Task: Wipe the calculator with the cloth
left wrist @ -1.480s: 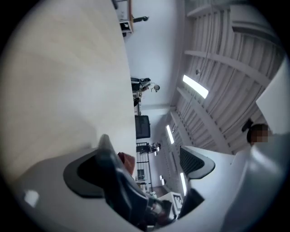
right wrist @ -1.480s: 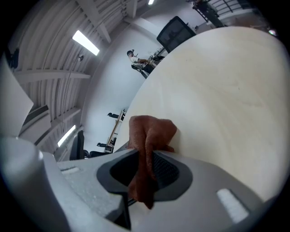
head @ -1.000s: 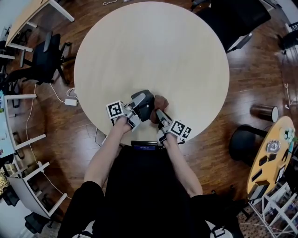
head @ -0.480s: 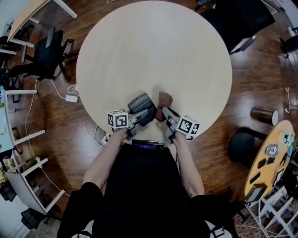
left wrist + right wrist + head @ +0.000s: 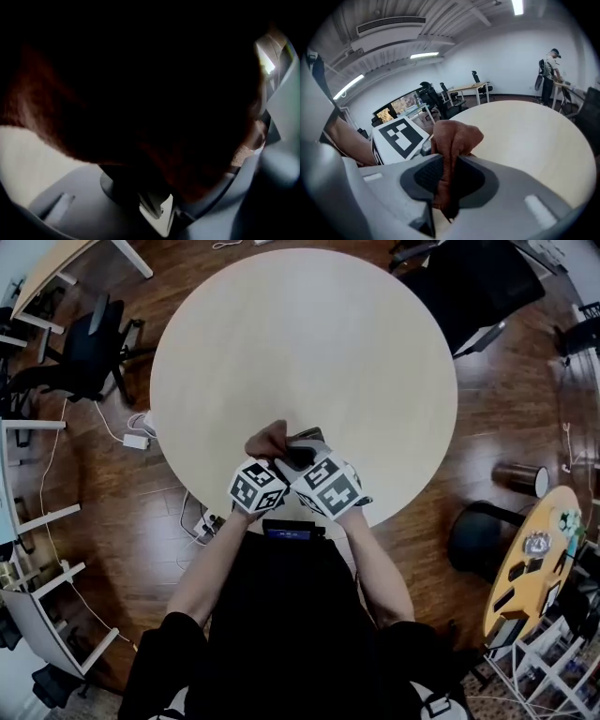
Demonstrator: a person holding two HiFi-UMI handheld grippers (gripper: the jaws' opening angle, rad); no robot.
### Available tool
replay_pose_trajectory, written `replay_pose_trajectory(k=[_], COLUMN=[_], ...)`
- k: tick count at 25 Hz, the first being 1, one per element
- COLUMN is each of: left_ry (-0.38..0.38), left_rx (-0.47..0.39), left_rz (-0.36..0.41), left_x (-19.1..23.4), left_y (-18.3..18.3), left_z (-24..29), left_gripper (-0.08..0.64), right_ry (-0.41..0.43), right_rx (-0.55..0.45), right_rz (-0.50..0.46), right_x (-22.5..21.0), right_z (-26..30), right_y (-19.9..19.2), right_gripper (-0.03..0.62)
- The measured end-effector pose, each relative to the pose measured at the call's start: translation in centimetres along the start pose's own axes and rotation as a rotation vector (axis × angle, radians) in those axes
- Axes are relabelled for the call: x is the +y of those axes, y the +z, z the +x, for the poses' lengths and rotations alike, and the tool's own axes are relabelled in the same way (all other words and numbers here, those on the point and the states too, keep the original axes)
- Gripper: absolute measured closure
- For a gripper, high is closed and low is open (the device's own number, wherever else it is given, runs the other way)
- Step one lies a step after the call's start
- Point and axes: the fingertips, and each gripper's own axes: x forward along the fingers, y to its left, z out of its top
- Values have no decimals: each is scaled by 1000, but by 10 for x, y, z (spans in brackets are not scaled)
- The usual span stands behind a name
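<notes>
Right fingers (image 5: 425, 177): clamped on cloth (image 5: 455, 139).
Left fingers (image 5: 61, 208): narrow, seemingly gripping calculator (image 5: 302, 453); cloth darkens that view.
Calculator: touching cloth, over near edge of bench (image 5: 300, 334).

Left tongs (image 5: 274, 456) and right tongs (image 5: 300, 458) pressed close together, both clamped.

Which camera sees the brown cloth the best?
The right gripper view. The cloth is bright and sharp there, pinched upright between the jaws of the right gripper. The head view shows only a small brown lump. The left gripper view is nearly black, with the cloth a dim reddish blur close to the lens.
</notes>
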Motion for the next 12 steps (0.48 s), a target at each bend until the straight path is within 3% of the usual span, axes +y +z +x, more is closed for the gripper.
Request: replay_pose_trajectory(k=[3,8,10,12], left_ry=[8,8,-5,-16], left_rx=[-29,-55,-56,-74], left_rz=[5,12,17,26], left_x=[-3,-1,-1,-1], left_y=[3,5,4,7], left_z=[-6,-16,-17,-20], left_gripper=[445,445,446,446], right_ry=[-56,-270,-259,-186], right_rx=[-20,36,-2,-51], right_rz=[64,98,88,55], right_x=[-22,-79,-64,-29], right_z=[-15,-41,-48,-44], right_y=[-6,-28,-17,4], right_gripper=[502,502,502,502])
